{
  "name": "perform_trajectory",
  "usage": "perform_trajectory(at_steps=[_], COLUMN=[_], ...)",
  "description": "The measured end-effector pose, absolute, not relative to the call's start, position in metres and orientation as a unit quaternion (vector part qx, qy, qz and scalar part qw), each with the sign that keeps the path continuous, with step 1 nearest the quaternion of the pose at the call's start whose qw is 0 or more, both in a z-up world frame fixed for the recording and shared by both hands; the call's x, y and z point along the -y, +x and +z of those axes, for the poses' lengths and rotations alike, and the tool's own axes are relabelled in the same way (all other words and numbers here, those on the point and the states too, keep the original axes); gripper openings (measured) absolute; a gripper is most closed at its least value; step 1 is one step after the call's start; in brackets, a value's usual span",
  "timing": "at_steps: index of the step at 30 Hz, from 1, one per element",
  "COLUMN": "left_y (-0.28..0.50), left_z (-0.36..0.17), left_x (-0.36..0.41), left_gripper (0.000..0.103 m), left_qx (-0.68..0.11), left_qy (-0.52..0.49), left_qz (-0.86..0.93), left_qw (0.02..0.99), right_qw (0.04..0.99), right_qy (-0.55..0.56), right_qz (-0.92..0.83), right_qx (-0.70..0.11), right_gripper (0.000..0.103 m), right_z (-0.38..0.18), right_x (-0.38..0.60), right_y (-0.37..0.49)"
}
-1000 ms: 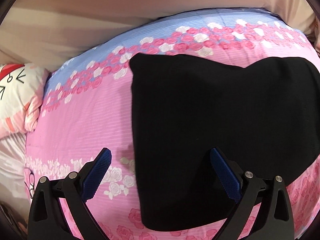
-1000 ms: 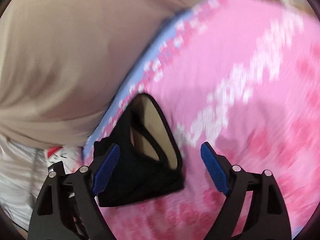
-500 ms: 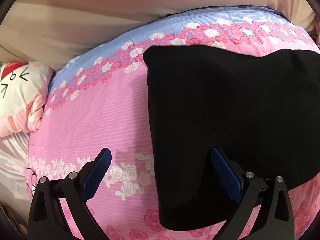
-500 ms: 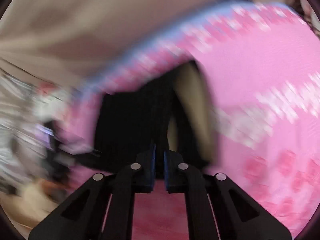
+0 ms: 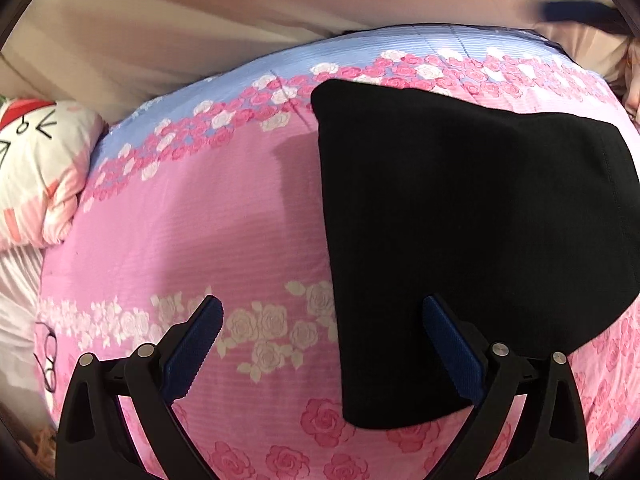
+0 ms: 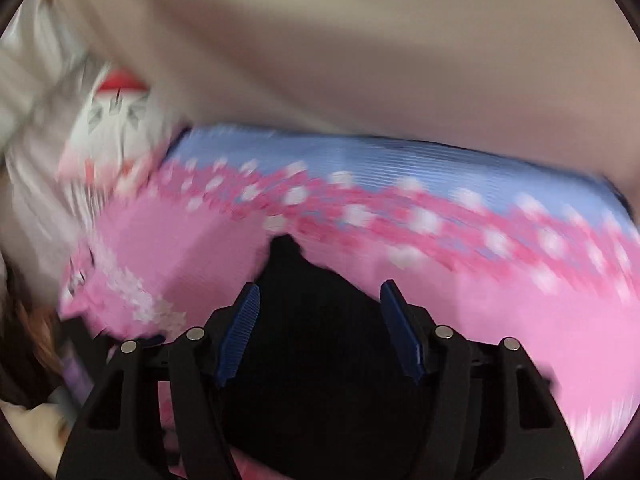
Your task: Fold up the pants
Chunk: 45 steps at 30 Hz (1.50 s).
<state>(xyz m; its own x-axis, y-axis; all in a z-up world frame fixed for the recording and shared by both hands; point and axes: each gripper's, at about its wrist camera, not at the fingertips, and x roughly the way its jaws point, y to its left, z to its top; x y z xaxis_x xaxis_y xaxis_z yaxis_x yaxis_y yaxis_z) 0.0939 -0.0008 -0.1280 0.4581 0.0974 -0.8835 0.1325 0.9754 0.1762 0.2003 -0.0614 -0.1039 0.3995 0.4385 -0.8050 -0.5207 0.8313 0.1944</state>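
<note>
The black pants [image 5: 460, 232] lie folded flat on the pink floral bedspread [image 5: 192, 216], right of centre in the left wrist view. My left gripper [image 5: 320, 320] is open and empty, hovering over the pants' left edge near their front corner. In the blurred right wrist view the pants [image 6: 316, 320] fill the gap between the fingers. My right gripper [image 6: 320, 312] is open above them, holding nothing. It also shows as a blur at the top right of the left wrist view [image 5: 560, 8].
A white and pink cartoon pillow [image 5: 36, 168] lies at the bed's left end. A beige wall [image 5: 200, 20] runs behind the bed. Glasses [image 5: 48, 356] rest at the bedspread's left edge.
My right gripper was shut on the pants half a second ago and has opened and let them go. The pants' waist opening no longer shows. The left view has shifted slightly left.
</note>
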Motion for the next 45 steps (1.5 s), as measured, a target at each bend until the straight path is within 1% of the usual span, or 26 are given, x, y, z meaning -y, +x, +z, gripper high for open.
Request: perform_trajectory(at_steps=[3,4,5,8,11,13,14,15,17,19,21,22,23,26,29,30,31,32,33,35,36,38,39,40,41,45], left_y=[0.09,0.09,0.09,0.089,0.09,0.092,0.093,0.095,0.098,0.097,0.095,0.093,0.092,0.091,0.092,0.093,0.095,0.098,0.101,0.104,0.104,0.105,0.106,0.106,0.106,0.1], left_z=[-0.132,-0.132,-0.132,-0.132,-0.132,-0.138,-0.14,-0.143,-0.145,-0.142,-0.137,-0.135,-0.134,-0.125,-0.114,-0.113,-0.114,-0.116,-0.12,-0.125,-0.126,-0.128,-0.128,-0.127,-0.126,-0.113], left_x=[-0.002,-0.003,-0.005,-0.011,-0.024,-0.038,-0.043,-0.049,-0.056,-0.055,-0.05,-0.046,-0.044,-0.035,-0.026,-0.02,-0.012,-0.006,-0.001,0.007,0.011,0.014,0.016,0.019,0.022,0.037], left_gripper=[0.098,0.098,0.098,0.098,0.098,0.098,0.098,0.098,0.098,0.098,0.098,0.098,0.098,0.098,0.098,0.098,0.098,0.098,0.098,0.098,0.098,0.098,0.098,0.098,0.098,0.098], left_qx=[-0.522,-0.521,-0.52,-0.518,-0.517,-0.525,-0.527,-0.53,-0.535,-0.536,-0.526,-0.521,-0.519,-0.514,-0.505,-0.504,-0.504,-0.508,-0.512,-0.512,-0.51,-0.508,-0.508,-0.509,-0.512,-0.501], left_qy=[0.106,0.104,0.1,0.094,0.092,0.078,0.069,0.056,0.041,0.046,0.07,0.087,0.098,0.116,0.109,0.113,0.12,0.127,0.135,0.156,0.164,0.172,0.173,0.172,0.172,0.171], left_qz=[-0.017,-0.019,-0.022,-0.022,-0.008,-0.001,0.0,-0.002,-0.005,-0.007,-0.003,0.0,0.002,0.008,0.006,0.007,0.008,0.009,0.008,0.012,0.011,0.014,0.015,0.016,0.019,0.008], left_qw=[0.846,0.847,0.848,0.85,0.851,0.848,0.847,0.846,0.844,0.843,0.848,0.849,0.849,0.85,0.856,0.856,0.855,0.852,0.848,0.845,0.844,0.844,0.844,0.843,0.842,0.848], right_qw=[0.801,0.792,0.78,0.778,0.787,0.779,0.769,0.777,0.785,0.827,0.855,0.87,0.88,0.892,0.876,0.867,0.875,0.872,0.874,0.887,0.888,0.873,0.873,0.877,0.871,0.875], right_qy=[-0.078,-0.083,-0.089,-0.111,-0.108,-0.125,-0.123,-0.097,-0.038,0.004,0.04,0.059,0.063,0.066,0.061,0.089,0.119,0.135,0.155,0.193,0.19,0.134,0.12,0.136,0.147,0.179], right_qz=[0.297,0.303,0.302,0.314,0.325,0.313,0.312,0.325,0.315,0.301,0.279,0.252,0.227,0.155,0.098,0.089,0.091,0.071,0.059,0.084,0.086,0.083,0.09,0.093,0.088,0.095], right_qx=[-0.514,-0.524,-0.541,-0.533,-0.513,-0.528,-0.544,-0.531,-0.531,-0.475,-0.435,-0.419,-0.412,-0.419,-0.468,-0.482,-0.461,-0.464,-0.457,-0.411,-0.409,-0.462,-0.464,-0.451,-0.461,-0.44], right_gripper=[0.059,0.04,0.017,0.013,0.013,0.013,0.02,0.021,0.021,0.022,0.028,0.034,0.036,0.036,0.034,0.033,0.032,0.033,0.036,0.035,0.034,0.034,0.035,0.035,0.038,0.039], right_z=[-0.147,-0.159,-0.171,-0.169,-0.158,-0.188,-0.207,-0.209,-0.188,-0.152,-0.127,-0.117,-0.114,-0.12,-0.17,-0.195,-0.195,-0.187,-0.174,-0.155,-0.154,-0.187,-0.201,-0.197,-0.192,-0.157], right_x=[0.015,0.01,0.003,-0.015,-0.035,-0.045,-0.046,-0.041,-0.019,0.019,0.065,0.1,0.122,0.183,0.22,0.24,0.249,0.255,0.26,0.266,0.267,0.264,0.267,0.275,0.277,0.281], right_y=[0.236,0.241,0.245,0.238,0.241,0.257,0.264,0.268,0.268,0.248,0.219,0.197,0.181,0.131,0.105,0.1,0.093,0.091,0.087,0.078,0.076,0.082,0.079,0.073,0.072,0.057])
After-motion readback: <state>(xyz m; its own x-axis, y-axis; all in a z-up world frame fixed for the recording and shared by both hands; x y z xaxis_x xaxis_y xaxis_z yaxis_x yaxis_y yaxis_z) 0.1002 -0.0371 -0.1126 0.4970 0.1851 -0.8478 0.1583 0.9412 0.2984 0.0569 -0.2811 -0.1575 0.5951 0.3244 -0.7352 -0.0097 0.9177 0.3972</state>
